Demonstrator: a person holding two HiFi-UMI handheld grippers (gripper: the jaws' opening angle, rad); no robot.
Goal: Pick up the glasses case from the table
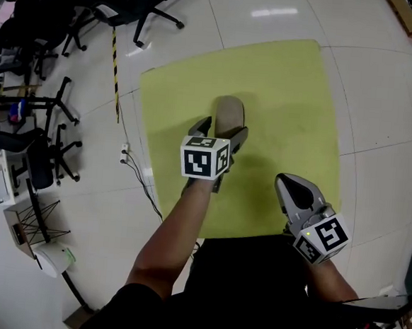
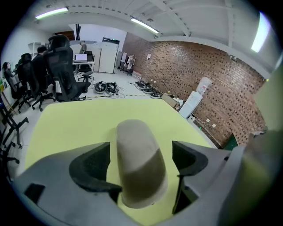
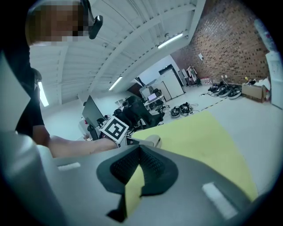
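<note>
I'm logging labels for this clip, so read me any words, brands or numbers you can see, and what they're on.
No readable text anywhere.
Glasses case: plain, no brand visible.
Marker cubes, left and right: black-and-white square patterns only, no letters or numbers.
Distant monitor: too small to read.

A yellow-green table point(image 1: 296, 96) bears one beige glasses case point(image 1: 229, 114), lying near its middle.

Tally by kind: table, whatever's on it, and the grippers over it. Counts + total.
Table: 1
Glasses case: 1
Grippers: 2 (left gripper, right gripper)
Total: 4
</note>
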